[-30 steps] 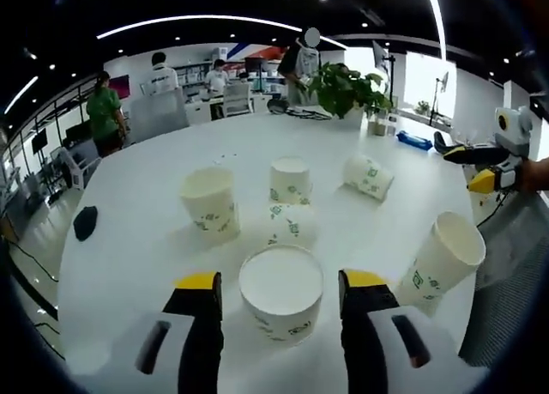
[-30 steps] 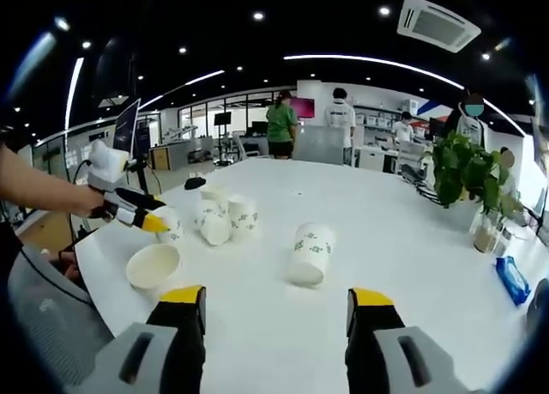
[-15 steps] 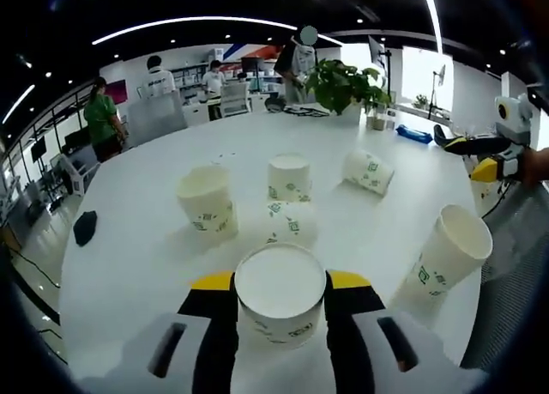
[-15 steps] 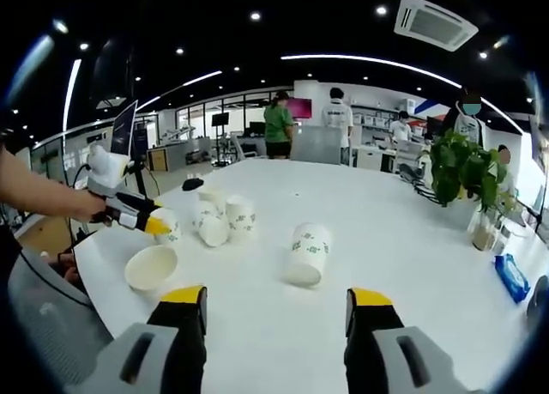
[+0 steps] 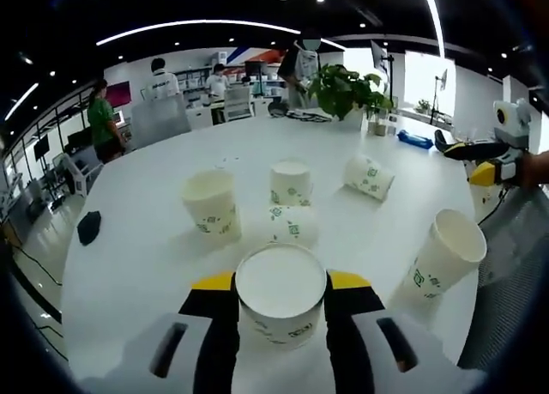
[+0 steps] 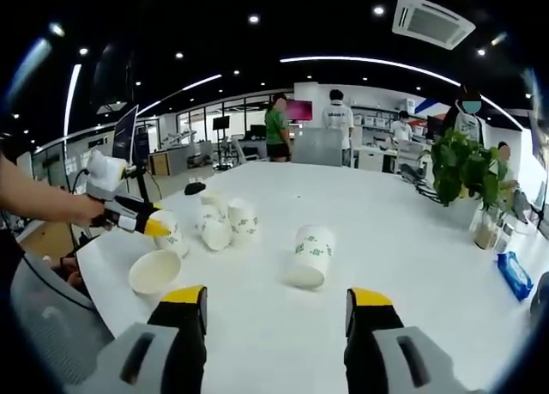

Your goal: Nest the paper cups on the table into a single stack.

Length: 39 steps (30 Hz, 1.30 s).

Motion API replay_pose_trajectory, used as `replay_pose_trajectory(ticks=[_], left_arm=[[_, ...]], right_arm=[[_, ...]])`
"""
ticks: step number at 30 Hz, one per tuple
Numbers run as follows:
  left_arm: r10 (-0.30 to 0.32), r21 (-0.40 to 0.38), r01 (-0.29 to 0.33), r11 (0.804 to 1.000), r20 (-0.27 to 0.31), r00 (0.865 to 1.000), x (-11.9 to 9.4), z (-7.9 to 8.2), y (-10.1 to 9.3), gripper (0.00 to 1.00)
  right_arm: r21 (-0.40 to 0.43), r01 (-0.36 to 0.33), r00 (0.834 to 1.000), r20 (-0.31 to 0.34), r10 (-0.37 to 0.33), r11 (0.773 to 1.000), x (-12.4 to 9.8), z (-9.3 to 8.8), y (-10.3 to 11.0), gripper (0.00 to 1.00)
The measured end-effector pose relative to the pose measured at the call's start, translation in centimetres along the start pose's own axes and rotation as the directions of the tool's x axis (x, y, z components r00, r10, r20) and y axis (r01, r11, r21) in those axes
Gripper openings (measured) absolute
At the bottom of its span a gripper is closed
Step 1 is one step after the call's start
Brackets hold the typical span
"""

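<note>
— What's the left gripper (image 5: 280, 295) doing?
— Its jaws are clamped on either side of an upright cup (image 5: 280, 298), mouth up, axis vertical, near the edge of the white table (image 5: 146, 205).
— And the other cups?
— Beyond it a cup lying on its side (image 5: 289, 223), an upside-down cup (image 5: 290, 182) behind that, and an upright open cup (image 5: 211, 203) to the left. Further right, a toppled cup (image 5: 368, 176) lies on its side, and a tilted cup (image 5: 443, 257) leans with its mouth up and to the right.
— The right gripper (image 6: 277, 312)?
— Jaws spread apart, nothing between them, low over the table; the toppled cup lies ahead, its open mouth facing the gripper.
— Anything else?
— A potted plant (image 5: 345, 88) at the far edge.
</note>
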<state>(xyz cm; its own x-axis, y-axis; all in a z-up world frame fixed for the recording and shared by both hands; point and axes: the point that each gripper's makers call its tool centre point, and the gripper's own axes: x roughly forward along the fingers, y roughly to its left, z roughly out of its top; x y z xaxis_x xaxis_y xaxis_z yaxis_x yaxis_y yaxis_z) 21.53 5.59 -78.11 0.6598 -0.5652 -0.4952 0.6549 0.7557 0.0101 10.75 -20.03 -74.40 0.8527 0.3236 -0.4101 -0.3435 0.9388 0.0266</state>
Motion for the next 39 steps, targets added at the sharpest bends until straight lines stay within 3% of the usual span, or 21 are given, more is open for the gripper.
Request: replay_pose_trajectory(ticks=[7, 16, 22, 28, 35, 39], left_arm=[[-0.003, -0.02, 0.004, 1.0, 0.04, 0.999, -1.0, 1.0, -0.2, 0.37], [0.008, 0.01, -0.009, 1.0, 0.079, 0.997, -3.1, 3.0, -1.0, 0.37], [0.01, 0.031, -0.014, 0.999, 0.117, 0.993, -4.5, 4.9, -1.6, 0.37], [0.003, 0.028, -0.008, 1.0, 0.149, 0.989, -5.8, 6.4, -3.1, 0.37], [-0.018, 0.042, 0.01, 0.999, 0.193, 0.981, -7.3, 8.4, -5.8, 0.37], [-0.031, 0.038, 0.024, 0.999, 0.211, 0.977, -7.8, 9.1, -6.9, 0.37]], right_arm=[[0.005, -0.019, 1.0, 0.004, 0.019, 1.0, 0.0, 0.1, 0.4, 0.65], [0.004, -0.068, 0.998, 0.002, 0.068, 0.998, 0.2, 0.2, 1.5, 0.64], [0.045, -0.102, 0.995, 0.022, 0.101, 0.994, -0.1, 1.0, 2.6, 0.64], [0.173, -0.161, 0.986, 0.08, 0.149, 0.972, -0.9, 3.2, 4.0, 0.62], [0.227, -0.199, 0.979, 0.098, 0.181, 0.953, -1.4, 4.5, 4.8, 0.59], [0.274, -0.261, 0.965, 0.112, 0.239, 0.926, -1.4, 5.3, 5.9, 0.55]])
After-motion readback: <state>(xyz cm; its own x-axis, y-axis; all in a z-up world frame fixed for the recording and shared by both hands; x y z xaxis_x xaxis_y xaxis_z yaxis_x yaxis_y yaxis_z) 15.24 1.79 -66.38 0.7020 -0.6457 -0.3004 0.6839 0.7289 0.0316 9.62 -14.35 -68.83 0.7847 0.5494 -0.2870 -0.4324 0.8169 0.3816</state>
